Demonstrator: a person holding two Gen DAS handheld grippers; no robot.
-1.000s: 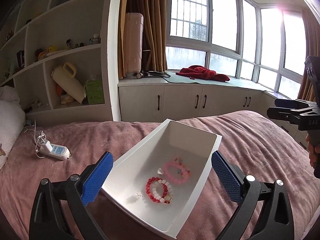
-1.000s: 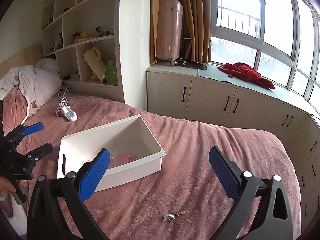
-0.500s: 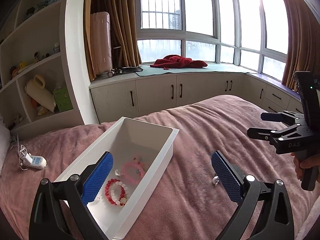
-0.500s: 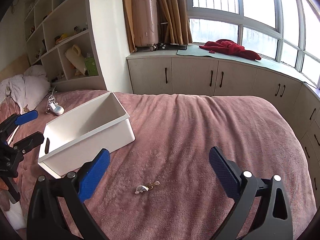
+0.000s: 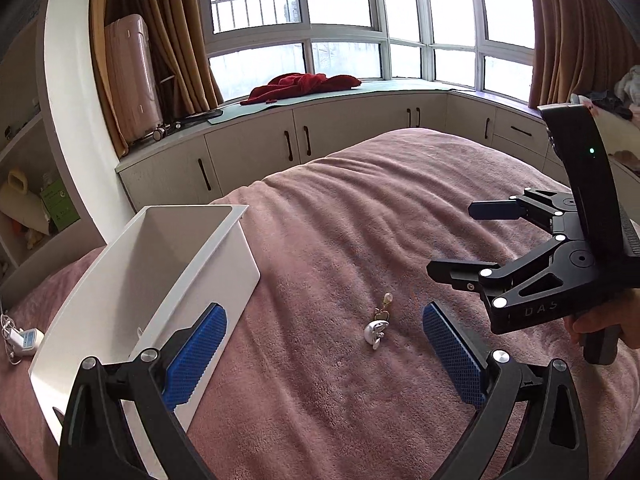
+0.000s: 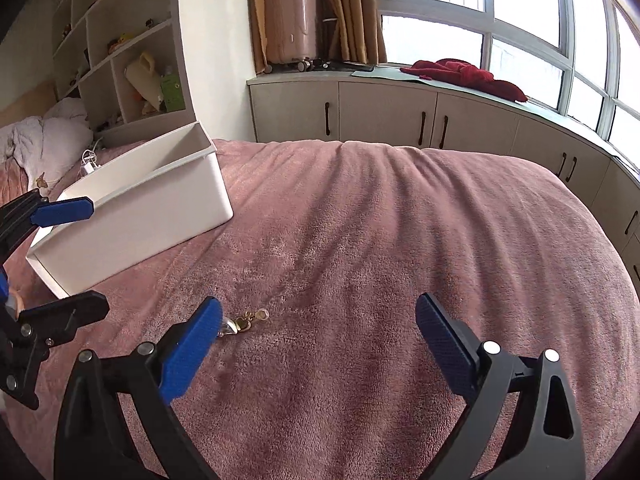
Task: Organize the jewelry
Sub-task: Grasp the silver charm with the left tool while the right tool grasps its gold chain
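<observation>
1. Both views have swung off the white bin in the last second. A second ago the left tongs looked straight down into it at the bracelets; now the bin sits off their left finger, its inside hidden from this angle.
2. The small charm, silver with a gold clasp and a pearl, lies on the pink blanket, now centred between the left tongs' fingertips. I judge the left tongs have lined up to collect it as the next piece for the bin.
3. The left tongs are spread wide and hold nothing. The right tongs are likewise spread and bare; the charm lies just beyond their left finger, outside the gap.
4. Edges: the bin's near wall stands close beside the left tongs' left finger, so a leftward drift would likely bump it.
5. The right tongs hover near the left tongs' right side, open toward the charm; the two tools could crowd each other there.
6. Ahead of both tongs the blanket runs bare and wide, giving free room to descend.
</observation>
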